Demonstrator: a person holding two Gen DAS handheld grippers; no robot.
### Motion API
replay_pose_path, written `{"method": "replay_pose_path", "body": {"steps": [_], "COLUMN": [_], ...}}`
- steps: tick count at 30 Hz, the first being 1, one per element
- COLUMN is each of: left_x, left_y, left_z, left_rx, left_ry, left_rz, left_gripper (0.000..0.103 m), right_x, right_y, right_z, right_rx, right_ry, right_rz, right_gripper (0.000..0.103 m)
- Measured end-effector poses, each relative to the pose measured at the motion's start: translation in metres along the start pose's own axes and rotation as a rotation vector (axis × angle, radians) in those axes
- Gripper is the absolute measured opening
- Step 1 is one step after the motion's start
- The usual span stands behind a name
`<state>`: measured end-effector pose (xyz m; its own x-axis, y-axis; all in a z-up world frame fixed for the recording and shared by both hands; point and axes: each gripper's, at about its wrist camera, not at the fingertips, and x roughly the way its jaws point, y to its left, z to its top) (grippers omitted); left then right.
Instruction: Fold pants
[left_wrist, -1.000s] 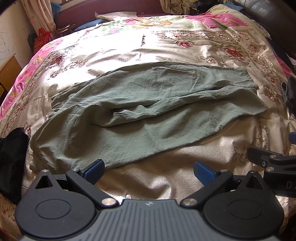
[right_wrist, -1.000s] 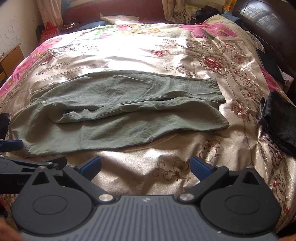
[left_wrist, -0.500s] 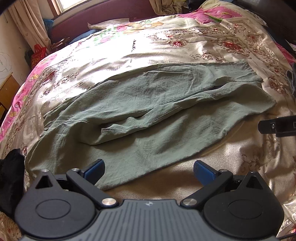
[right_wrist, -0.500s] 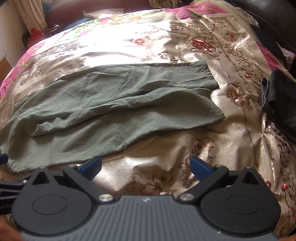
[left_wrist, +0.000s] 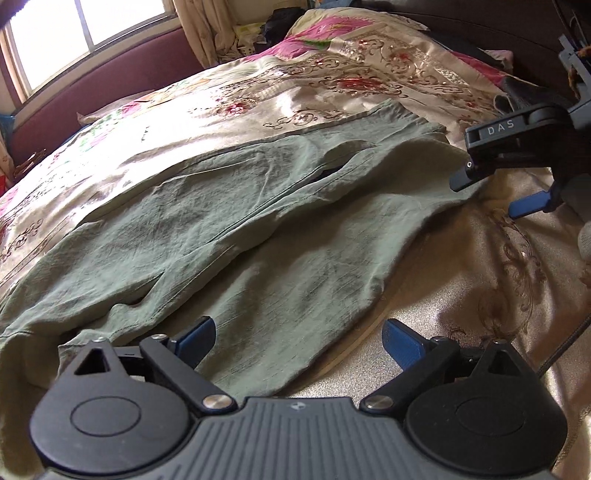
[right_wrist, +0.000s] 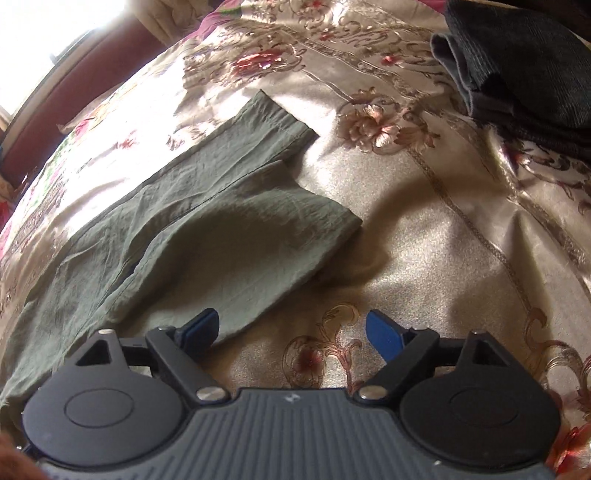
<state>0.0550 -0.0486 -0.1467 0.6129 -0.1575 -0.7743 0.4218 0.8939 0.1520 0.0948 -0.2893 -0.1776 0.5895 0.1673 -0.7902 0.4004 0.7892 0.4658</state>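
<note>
Green pants lie flat on the bed, one leg folded over the other, leg hems to the right. My left gripper is open, low over the near edge of the pants at mid-leg. My right gripper is open, low over the near edge of the top leg close to its hem. The right gripper also shows in the left wrist view, at the leg ends, jaws apart. Neither gripper holds any cloth.
The bed has a shiny gold floral cover. A dark folded garment lies on the bed at the right, beyond the hems. A maroon headboard and window are at the far side.
Both grippers moved forward and down toward the near edge of the pants. The right gripper swung in to the leg hems. Both stayed open.
</note>
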Motion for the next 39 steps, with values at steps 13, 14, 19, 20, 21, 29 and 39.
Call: {"method": "replay_pose_path", "body": {"steps": [13, 14, 19, 20, 21, 29, 39], "left_x": [0.039, 0.039, 0.034, 0.034, 0.034, 0.001, -0.031], "left_y": [-0.012, -0.013, -0.033, -0.040, -0.046, -0.003, 0.175], "left_z": [0.026, 0.030, 0.039, 0.038, 0.036, 0.004, -0.088], "left_rx": [0.046, 0.031, 0.050, 0.077, 0.104, 0.113, -0.050], "left_ry": [0.003, 0.006, 0.000, -0.004, -0.006, 0.043, 0.120], "left_rz": [-0.039, -0.069, -0.184, -0.192, -0.195, -0.107, 0.188], "left_gripper": [0.096, 0.094, 0.091, 0.091, 0.091, 0.091, 0.099], "right_x": [0.015, 0.005, -0.062, -0.068, -0.067, -0.079, 0.017], "right_y": [-0.011, -0.012, -0.017, -0.020, -0.024, -0.001, 0.183], "right_z": [0.054, 0.058, 0.064, 0.061, 0.058, 0.026, -0.087], "right_rx": [0.156, 0.155, 0.051, 0.023, -0.012, -0.267, -0.629], "right_ry": [-0.012, -0.026, -0.079, -0.071, -0.054, -0.072, 0.246], "right_rz": [0.190, 0.207, 0.173, 0.114, 0.029, -0.268, 0.224], "right_gripper": [0.004, 0.004, 0.004, 0.004, 0.005, 0.012, 0.012]}}
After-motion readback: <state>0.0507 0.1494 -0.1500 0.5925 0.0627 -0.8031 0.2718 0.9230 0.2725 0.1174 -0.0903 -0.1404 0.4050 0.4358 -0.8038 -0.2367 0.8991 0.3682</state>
